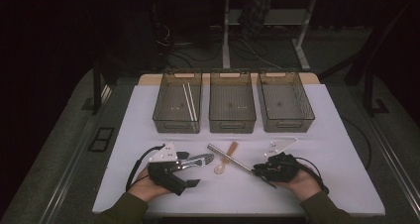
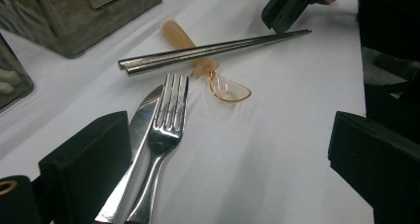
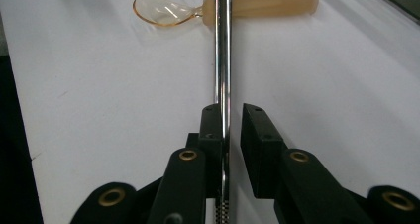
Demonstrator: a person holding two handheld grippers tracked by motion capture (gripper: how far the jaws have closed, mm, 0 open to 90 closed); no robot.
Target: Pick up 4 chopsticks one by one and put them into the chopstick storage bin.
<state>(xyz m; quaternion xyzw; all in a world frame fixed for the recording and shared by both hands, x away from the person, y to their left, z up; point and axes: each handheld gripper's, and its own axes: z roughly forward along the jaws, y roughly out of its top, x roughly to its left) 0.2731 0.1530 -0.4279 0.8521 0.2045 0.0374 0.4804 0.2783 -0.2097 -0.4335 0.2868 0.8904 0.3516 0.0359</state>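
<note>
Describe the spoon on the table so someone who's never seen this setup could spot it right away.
On the white table, look in front of the middle bin, between the two grippers. The spoon lies under the metal chopsticks, which cross its handle. Unlike the steel cutlery, it is translucent orange plastic.

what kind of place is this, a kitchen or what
Likely a lab or workshop set up for cutlery sorting, not a kitchen: a white-covered table, three clear bins, and cables on the carpeted floor behind.

White bench (image 1: 322, 184) with three clear bins (image 1: 232, 102) lined up along the back. Up front there's a fork (image 1: 198, 160) and knife (image 2: 143, 120) side by side, plus metal chopsticks (image 1: 230, 158) lying across an orange spoon (image 1: 225, 159).
</note>
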